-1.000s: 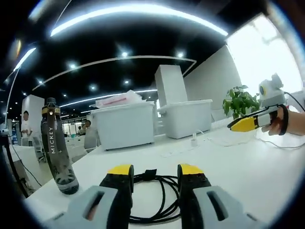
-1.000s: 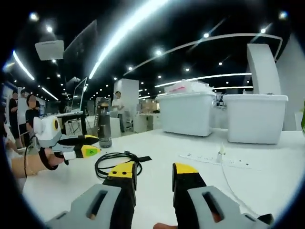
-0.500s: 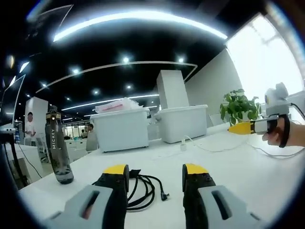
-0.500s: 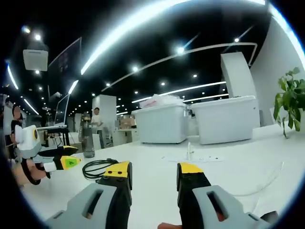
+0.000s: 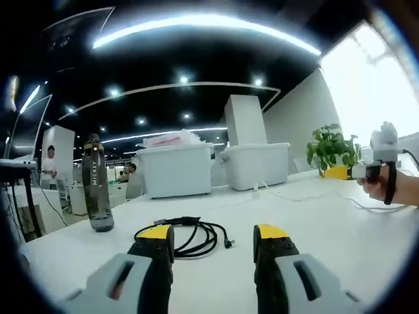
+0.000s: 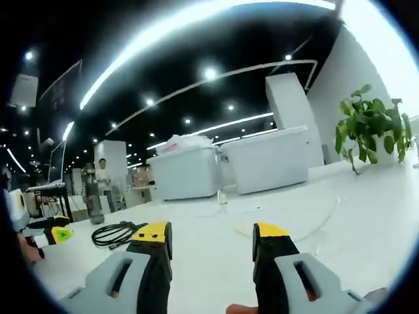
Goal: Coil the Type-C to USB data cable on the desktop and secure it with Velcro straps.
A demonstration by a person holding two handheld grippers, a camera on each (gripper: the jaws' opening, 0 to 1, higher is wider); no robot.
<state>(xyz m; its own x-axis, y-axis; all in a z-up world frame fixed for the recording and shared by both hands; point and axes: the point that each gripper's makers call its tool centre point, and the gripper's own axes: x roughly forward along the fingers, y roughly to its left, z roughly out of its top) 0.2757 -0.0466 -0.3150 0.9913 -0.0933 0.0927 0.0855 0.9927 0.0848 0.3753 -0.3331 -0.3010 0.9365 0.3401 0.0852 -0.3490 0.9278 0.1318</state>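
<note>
A coiled black cable [image 5: 185, 234] lies on the white desktop [image 5: 327, 229], just beyond my left gripper [image 5: 213, 235]. That gripper is open and holds nothing. One plug end of the cable [image 5: 227, 244] sticks out to the right of the coil. In the right gripper view the same coil [image 6: 112, 232] lies to the left, far from my right gripper [image 6: 209, 234], which is open and empty. The left gripper [image 6: 55, 232] shows at the left edge of the right gripper view. The right gripper [image 5: 353, 172], held in a hand, shows at the far right of the left gripper view.
A dark water bottle [image 5: 97, 193] stands left of the coil. Two white storage bins [image 5: 177, 171] [image 5: 256, 165] sit at the back of the desk, with a white cable and plug [image 5: 256, 188] in front. A potted plant [image 5: 332, 149] stands at the right. People stand far off at left.
Both grippers have pulled back from the coil and swung right. The coil now lies clear ahead of the left gripper instead of between its jaws. The right gripper has moved further away.
</note>
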